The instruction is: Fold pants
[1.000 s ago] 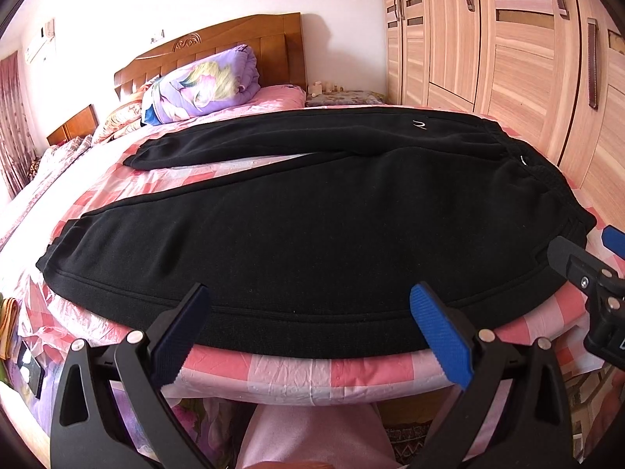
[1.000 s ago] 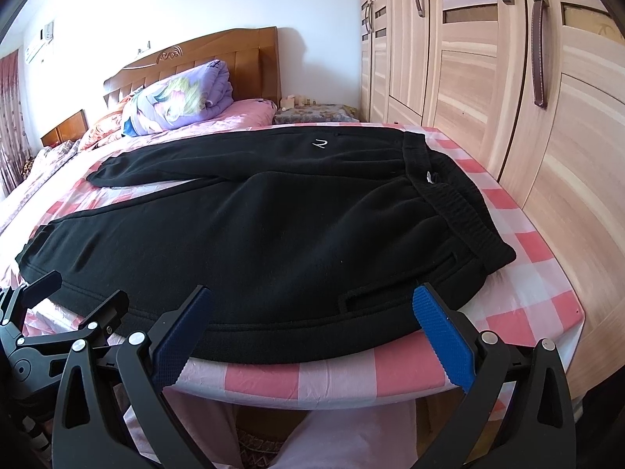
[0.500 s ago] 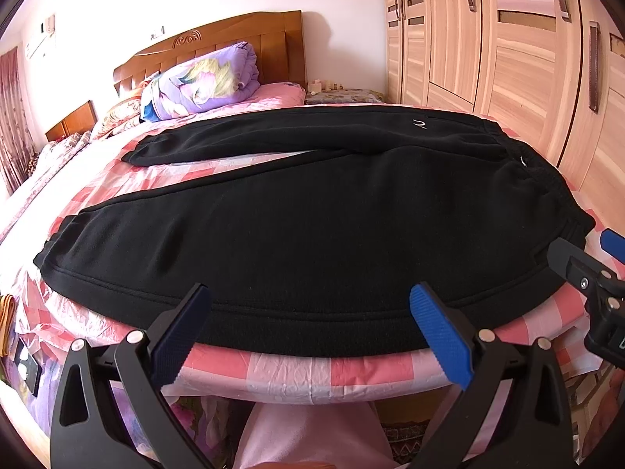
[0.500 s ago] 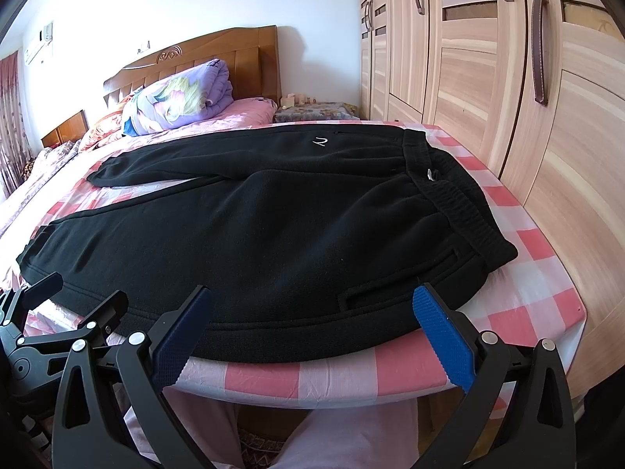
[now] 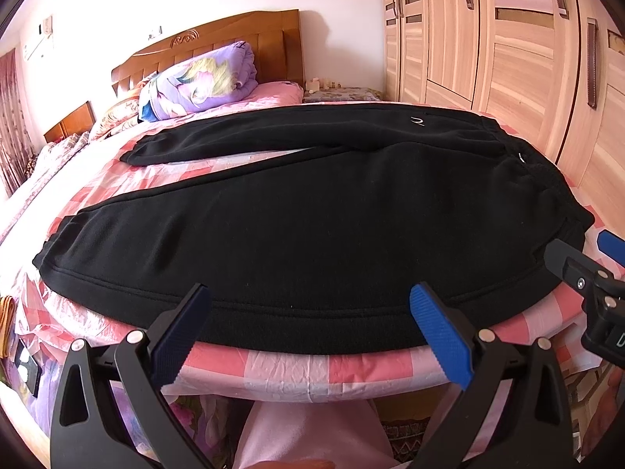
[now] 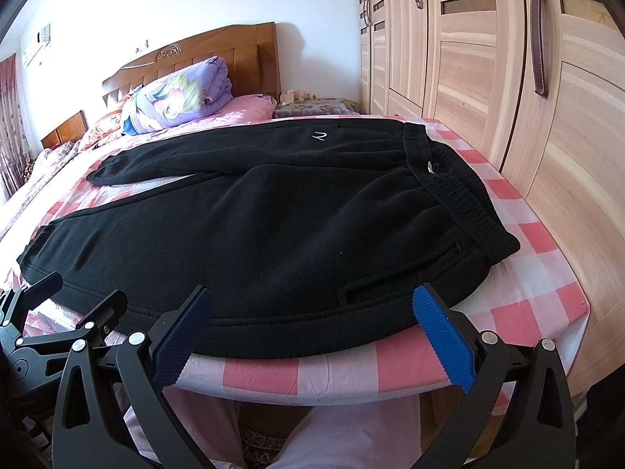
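Black fleece pants (image 5: 312,215) lie flat on the pink checked bed (image 5: 289,367), waistband to the right, two legs running left and spread apart. The pants also show in the right wrist view (image 6: 273,234), with the waistband (image 6: 461,195) near the wardrobe side. My left gripper (image 5: 312,332) is open and empty, just in front of the near leg's edge. My right gripper (image 6: 312,332) is open and empty, in front of the hip and pocket area. Each gripper shows at the edge of the other's view.
A folded purple quilt (image 5: 203,78) and the wooden headboard (image 5: 218,47) are at the far end. A wooden wardrobe (image 6: 508,78) stands close along the right of the bed. My legs in pink trousers (image 6: 332,430) are below the bed edge.
Both grippers have crept slightly forward and up toward the pants' near edge. Both stay open. The pants have not moved.
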